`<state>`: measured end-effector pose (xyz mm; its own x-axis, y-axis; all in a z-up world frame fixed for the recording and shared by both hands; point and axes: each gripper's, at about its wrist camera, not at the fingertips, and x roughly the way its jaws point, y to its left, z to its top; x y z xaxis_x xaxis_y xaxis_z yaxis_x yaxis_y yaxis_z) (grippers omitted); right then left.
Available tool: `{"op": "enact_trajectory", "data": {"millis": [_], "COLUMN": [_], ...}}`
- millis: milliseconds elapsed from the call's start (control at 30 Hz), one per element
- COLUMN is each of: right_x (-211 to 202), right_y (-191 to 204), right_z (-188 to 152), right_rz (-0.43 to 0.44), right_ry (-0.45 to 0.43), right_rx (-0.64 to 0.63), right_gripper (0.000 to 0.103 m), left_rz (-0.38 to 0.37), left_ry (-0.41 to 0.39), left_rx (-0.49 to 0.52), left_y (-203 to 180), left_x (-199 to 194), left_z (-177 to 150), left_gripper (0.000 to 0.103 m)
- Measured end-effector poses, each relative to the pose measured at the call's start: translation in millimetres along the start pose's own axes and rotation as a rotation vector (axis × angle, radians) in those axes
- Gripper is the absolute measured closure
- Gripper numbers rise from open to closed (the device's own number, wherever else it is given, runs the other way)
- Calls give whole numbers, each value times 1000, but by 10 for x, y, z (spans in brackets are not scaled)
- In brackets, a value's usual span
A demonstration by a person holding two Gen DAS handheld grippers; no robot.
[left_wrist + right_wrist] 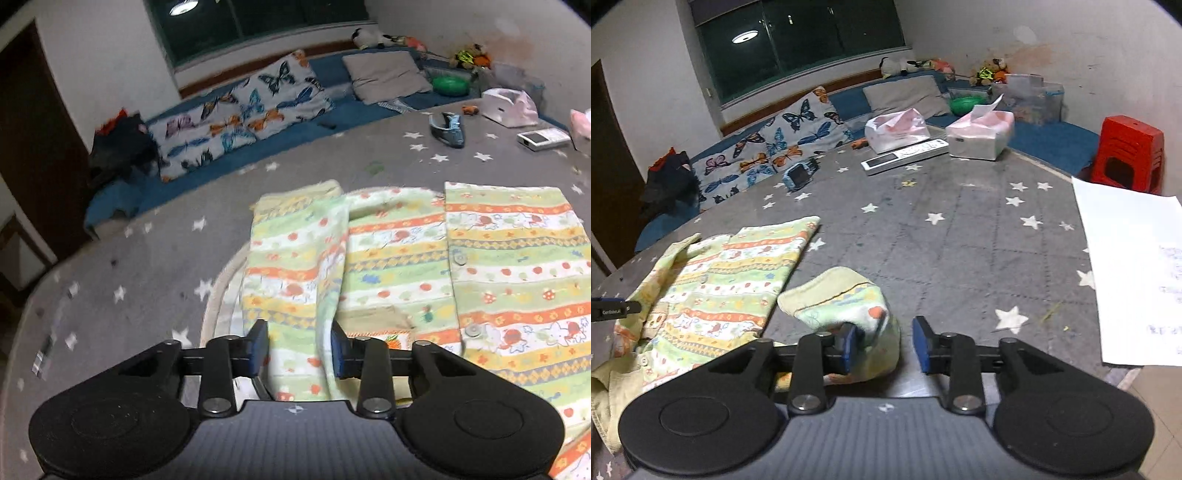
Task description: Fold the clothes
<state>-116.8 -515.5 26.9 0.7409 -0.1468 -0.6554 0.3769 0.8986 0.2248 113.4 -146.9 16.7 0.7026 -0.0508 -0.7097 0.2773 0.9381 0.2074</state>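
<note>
Folding barely begun: left gripper (299,349) straddles the shirt (406,266) sleeve, unclamped; right gripper (882,341) open, cuff (846,299) beside it.

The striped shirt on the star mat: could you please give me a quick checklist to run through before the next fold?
1. Striped shirt lies on the star mat: ok.
2. Left sleeve folded in over the body: ok.
3. Right sleeve flat: not ok, bunched up.
4. Right gripper clear of cloth: not ok, sleeve lies against one of its fingers, jaws apart.
5. Left gripper gripping cloth: cannot tell, fabric sits between its fingers.
6. White paper clear of the shirt: ok.
</note>
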Motion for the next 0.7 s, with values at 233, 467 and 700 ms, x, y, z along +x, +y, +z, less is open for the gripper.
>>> {"op": "enact_trajectory", "data": {"millis": [233,467,700], "right_x": [-76,-7,184], "right_y": [94,159,124], "right_z": [24,17,-31], "right_rz": [-61,-83,-73], "right_ry": [-52,-42,-14], "right_rx": [-60,-106,-115], "right_gripper": [63,63,75], "left_rz": [-21,59,50], "left_ry": [-14,-44,21], "left_rx": [-82,-254,-483], "left_y": [185,530,1004], "left_x": [-68,-370,-728], "left_z": [-59,-308,-942], "left_gripper": [99,101,101]}}
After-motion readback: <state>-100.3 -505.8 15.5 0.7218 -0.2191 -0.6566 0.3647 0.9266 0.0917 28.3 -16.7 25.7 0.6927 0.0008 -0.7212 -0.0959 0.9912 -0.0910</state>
